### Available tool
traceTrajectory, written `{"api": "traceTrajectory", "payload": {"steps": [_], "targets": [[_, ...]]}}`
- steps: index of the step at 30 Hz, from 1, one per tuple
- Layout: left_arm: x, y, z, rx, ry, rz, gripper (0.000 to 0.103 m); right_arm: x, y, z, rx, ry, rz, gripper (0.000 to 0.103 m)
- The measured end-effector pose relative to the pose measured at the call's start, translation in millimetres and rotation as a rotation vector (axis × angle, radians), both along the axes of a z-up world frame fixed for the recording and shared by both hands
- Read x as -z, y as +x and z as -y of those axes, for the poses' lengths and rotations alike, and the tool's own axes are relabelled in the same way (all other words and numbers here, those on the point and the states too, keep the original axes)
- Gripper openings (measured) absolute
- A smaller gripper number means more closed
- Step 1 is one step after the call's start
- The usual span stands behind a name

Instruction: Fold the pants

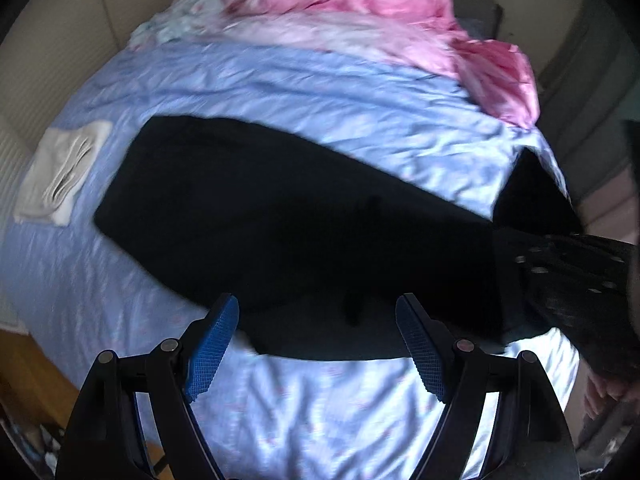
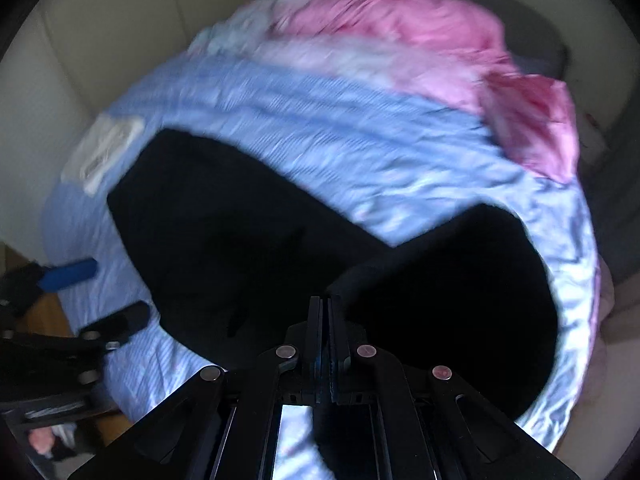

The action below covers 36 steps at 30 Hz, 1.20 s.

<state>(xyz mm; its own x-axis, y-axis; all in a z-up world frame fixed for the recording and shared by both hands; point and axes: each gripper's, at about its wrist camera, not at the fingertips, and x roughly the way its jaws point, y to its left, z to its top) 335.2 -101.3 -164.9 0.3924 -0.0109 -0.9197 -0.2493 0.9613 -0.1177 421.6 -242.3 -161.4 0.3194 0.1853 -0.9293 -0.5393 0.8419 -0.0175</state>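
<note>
Black pants (image 1: 280,208) lie across the blue sheet (image 1: 320,88) on the bed. My right gripper (image 2: 324,300) is clamped on a raised bit of the cloth near the middle. My left gripper (image 1: 318,304) hovers with fingers spread wide and nothing between them, over the near hem. I judge the thin pinch could slip if I pull sideways, dragging the sheet into wrinkles. Pink bedding (image 1: 360,4) crowds the far side and a white folded cloth (image 1: 64,168) sits left. The bed's near and right edges are close, leaving little spare room there.
</note>
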Motion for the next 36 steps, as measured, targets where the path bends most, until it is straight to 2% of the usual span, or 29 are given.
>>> {"api": "traceTrajectory", "payload": {"steps": [7,9,12,15,16,17,20,24,29,32,36], "targets": [[30,-8,-55,-0.059,0.006,-0.057,0.081,73,9,-66,-0.058,-0.112,-0.13,0.004],[34,-7,-62,-0.063,0.008,-0.06,0.081,79,8,-77,-0.062,-0.08,-0.17,0.005],[34,-1,-67,-0.062,0.007,-0.053,0.081,63,0,-86,-0.092,-0.01,-0.168,0.011],[31,5,-65,-0.027,0.004,-0.034,0.081,35,-6,-68,-0.033,0.059,-0.107,0.026],[30,8,-63,-0.011,-0.002,-0.029,0.081,25,-7,-53,0.021,0.082,-0.075,0.038],[31,11,-58,0.014,-0.014,-0.022,0.081,21,-5,-41,0.064,0.09,-0.051,0.043],[38,22,-42,0.076,-0.081,-0.024,0.081,18,-4,8,0.223,0.101,-0.012,0.043],[54,38,-5,0.191,-0.183,-0.026,0.081,49,-8,63,0.376,0.08,-0.074,0.043],[83,50,39,0.29,-0.238,-0.082,0.08,83,-23,86,0.417,0.088,-0.158,0.043],[100,54,51,0.286,-0.209,-0.129,0.078,107,-30,78,0.393,0.069,-0.2,0.043],[108,52,50,0.269,-0.162,-0.145,0.078,141,-35,59,0.338,0.033,-0.254,0.043]]}}
